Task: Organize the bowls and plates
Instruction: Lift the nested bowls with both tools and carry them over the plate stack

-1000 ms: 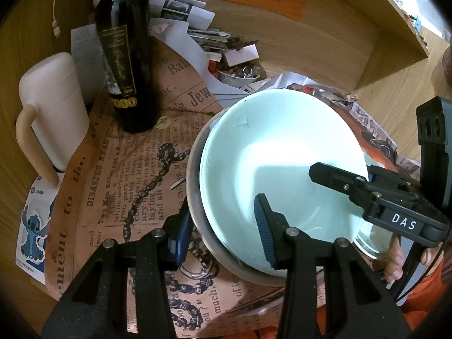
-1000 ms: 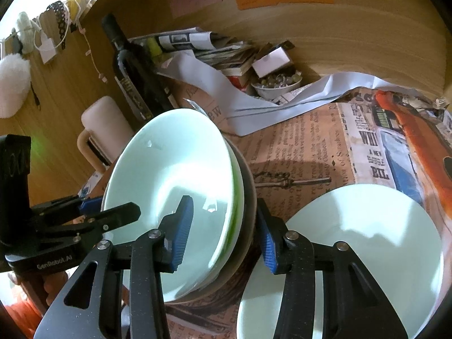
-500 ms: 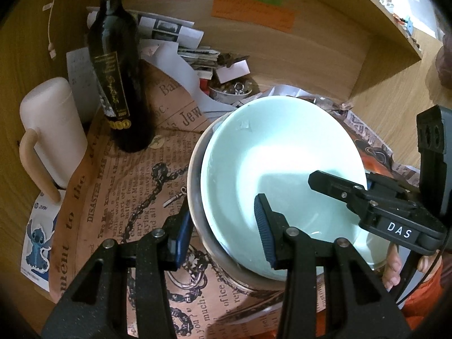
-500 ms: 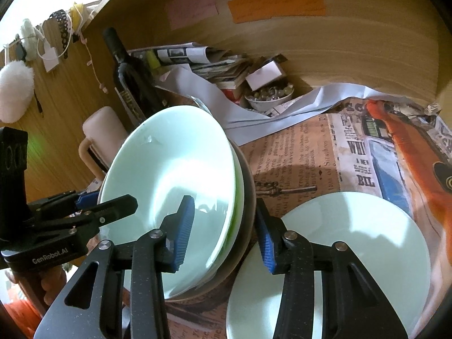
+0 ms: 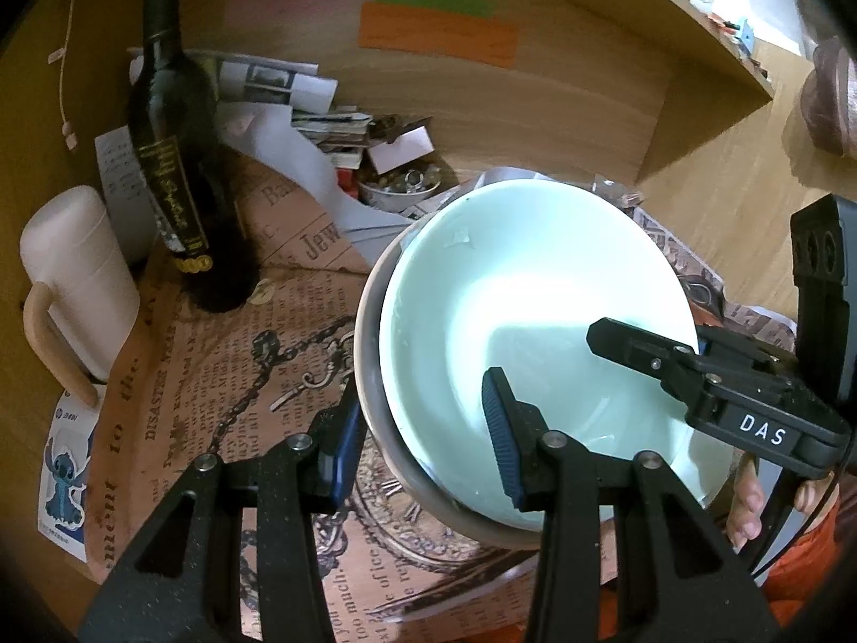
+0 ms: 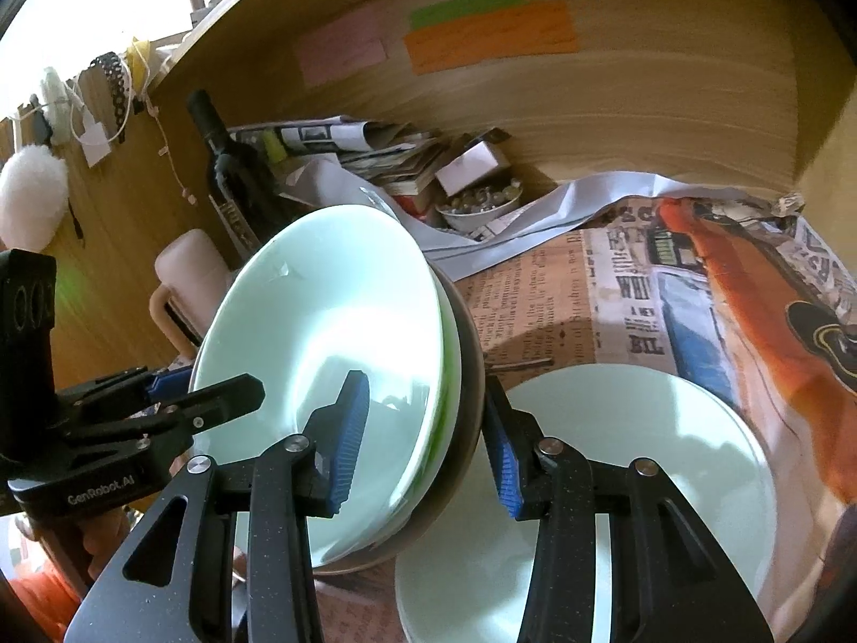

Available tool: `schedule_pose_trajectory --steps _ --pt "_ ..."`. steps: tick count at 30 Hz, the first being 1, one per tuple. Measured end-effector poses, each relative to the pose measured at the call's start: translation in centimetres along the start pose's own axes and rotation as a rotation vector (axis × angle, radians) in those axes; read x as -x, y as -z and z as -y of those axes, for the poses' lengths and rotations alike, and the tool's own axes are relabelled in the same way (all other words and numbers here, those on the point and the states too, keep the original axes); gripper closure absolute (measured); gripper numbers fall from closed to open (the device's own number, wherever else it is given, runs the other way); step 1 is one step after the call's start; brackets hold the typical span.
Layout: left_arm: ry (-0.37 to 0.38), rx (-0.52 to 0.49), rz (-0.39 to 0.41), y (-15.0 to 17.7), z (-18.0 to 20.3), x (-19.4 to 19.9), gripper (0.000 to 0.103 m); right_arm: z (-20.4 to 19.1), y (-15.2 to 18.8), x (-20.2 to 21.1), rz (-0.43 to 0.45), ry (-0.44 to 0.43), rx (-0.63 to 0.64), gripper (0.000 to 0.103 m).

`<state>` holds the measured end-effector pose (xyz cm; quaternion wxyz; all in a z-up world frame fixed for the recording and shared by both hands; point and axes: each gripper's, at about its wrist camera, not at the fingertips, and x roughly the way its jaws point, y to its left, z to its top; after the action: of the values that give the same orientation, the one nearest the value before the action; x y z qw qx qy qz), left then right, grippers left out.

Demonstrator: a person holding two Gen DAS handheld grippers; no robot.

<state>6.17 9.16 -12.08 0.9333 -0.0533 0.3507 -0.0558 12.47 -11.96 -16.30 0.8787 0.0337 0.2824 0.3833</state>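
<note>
A stack of bowls is held in the air: a pale mint bowl (image 5: pixel 535 300) nested in a grey-brown outer bowl (image 5: pixel 375 375), with a green rim between them in the right wrist view (image 6: pixel 450 375). My left gripper (image 5: pixel 423 434) is shut on the stack's left rim, one pad inside the mint bowl. My right gripper (image 6: pixel 428 434) is shut on the opposite rim of the same stack (image 6: pixel 321 321). A pale mint plate (image 6: pixel 643 455) lies on the newspaper below the right gripper.
A dark wine bottle (image 5: pixel 177 171) and a cream mug (image 5: pixel 75 278) stand at the left. A small bowl of trinkets (image 5: pixel 401 187) and a paper pile sit at the back. A wooden wall (image 6: pixel 589 107) closes the back. Newspaper (image 5: pixel 214 375) covers the surface.
Both grippers have lifted the bowl stack a little higher above the newspaper. The grip on both rims is unchanged.
</note>
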Motion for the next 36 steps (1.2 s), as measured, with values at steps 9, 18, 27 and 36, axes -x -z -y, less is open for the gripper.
schedule_pose_trajectory --steps 9,18,27,36 --pt "0.025 -0.037 0.003 -0.3 2.0 0.0 0.060 1.3 0.4 2.2 0.038 0.025 -0.019 0.064" --pt "0.045 -0.063 0.004 -0.6 3.7 -0.3 0.060 2.5 0.8 3.5 0.052 0.047 -0.039 0.064" --pt "0.067 -0.085 -0.001 -0.7 4.9 -0.5 0.060 3.7 1.2 4.6 0.062 0.074 -0.057 0.064" --pt "0.093 -0.100 -0.011 -0.6 6.0 -1.0 0.060 4.9 1.9 5.4 0.057 0.089 -0.090 0.064"
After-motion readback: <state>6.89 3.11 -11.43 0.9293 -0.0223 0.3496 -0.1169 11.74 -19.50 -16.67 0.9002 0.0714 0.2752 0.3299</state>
